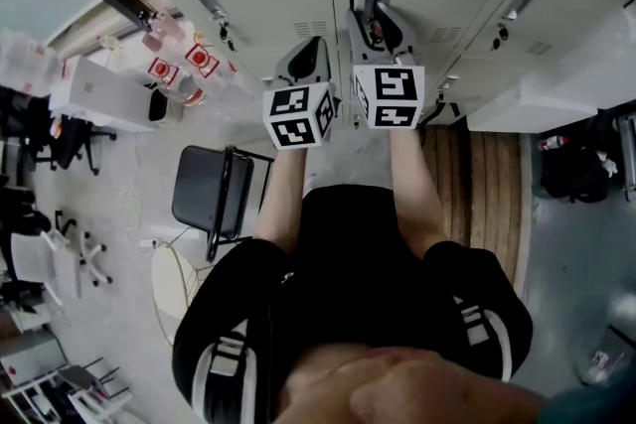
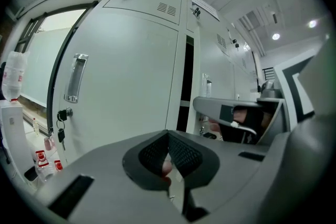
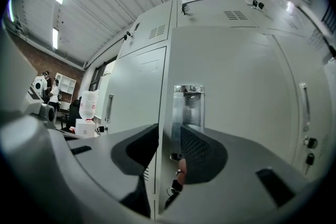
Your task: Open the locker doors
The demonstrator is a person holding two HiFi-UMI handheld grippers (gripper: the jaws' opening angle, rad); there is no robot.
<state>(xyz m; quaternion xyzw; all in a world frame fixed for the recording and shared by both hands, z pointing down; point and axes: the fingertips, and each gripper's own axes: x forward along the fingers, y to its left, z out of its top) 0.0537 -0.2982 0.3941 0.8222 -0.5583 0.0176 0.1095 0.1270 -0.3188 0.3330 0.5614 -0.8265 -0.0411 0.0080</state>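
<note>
While we stand facing the lockers, we hold two tools up to them, and we place everything from one landmark: the chrome handle of the middle door. In the right gripper view we count three tall doors. The middle door carries that handle, the left door lies to the left of it, and the right door lies to the right, each with one handle of its own.

The right tool sits just below the handle. Its two jaws stand a little apart, with the handle's lower end and the door's edge showing in the gap. We cannot tell whether either jaw touches them. One bunch of keys hangs directly under the handle, and a second bunch hangs well to its right.

The left tool is held left of the handle, clear of the doors, with its jaws closed tip to tip on nothing.

Far left of the handle stands one water bottle. One black chair sits on the floor to the left of us.
</note>
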